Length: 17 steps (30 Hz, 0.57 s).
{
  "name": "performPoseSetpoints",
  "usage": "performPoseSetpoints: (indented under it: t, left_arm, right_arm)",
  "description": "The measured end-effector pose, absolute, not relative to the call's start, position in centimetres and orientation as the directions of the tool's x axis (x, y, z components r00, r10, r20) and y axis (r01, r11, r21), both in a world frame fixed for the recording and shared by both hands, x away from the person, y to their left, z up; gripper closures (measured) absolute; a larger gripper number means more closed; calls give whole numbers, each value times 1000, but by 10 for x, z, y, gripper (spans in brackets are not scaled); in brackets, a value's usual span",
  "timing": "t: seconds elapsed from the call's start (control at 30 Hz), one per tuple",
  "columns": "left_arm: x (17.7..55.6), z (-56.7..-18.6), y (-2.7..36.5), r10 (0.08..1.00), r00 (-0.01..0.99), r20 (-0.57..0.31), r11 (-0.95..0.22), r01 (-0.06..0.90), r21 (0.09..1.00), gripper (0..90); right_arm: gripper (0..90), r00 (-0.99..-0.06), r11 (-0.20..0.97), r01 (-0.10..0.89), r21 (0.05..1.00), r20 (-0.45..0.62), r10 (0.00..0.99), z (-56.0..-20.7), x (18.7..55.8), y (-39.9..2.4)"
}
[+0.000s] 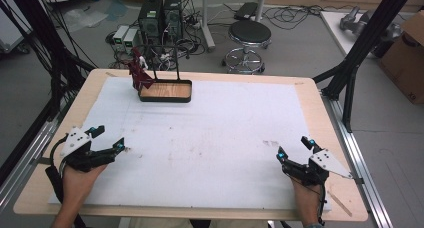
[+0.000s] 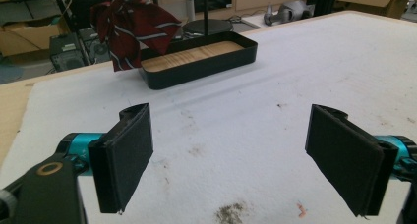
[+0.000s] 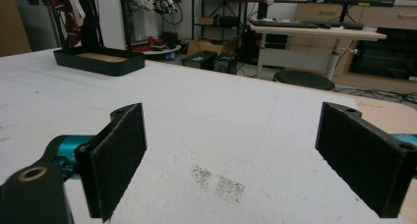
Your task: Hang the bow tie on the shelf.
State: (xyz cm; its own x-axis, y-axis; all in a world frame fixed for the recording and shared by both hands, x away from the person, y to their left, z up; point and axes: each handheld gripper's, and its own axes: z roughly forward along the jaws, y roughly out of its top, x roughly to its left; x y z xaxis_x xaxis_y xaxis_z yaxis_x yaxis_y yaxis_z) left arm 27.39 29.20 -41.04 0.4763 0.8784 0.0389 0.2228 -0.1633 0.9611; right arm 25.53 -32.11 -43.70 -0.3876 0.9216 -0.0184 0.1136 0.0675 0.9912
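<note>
A dark red striped tie hangs from a black stand above the left end of a black tray with a wooden floor, at the table's far left. The tie and tray appear ahead in the left gripper view, and the tie and tray far left in the right gripper view. My left gripper rests open near the front left. My right gripper is open at the front right. Nothing lies between either pair of jaws.
A white sheet covers the wooden table, with faint stains near the right gripper. Beyond the far edge stand a black stool and computer towers. A black frame leg rises at the right.
</note>
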Motion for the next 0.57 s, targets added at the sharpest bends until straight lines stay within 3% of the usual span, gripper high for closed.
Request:
performPoseSetpoints:
  t: [0.57]
  left_arm:
    - [273,-430,288,880,474,35,-186,275,943,184]
  right_arm:
    - [110,-391,73,123,990,-19,920,-440,257,-320]
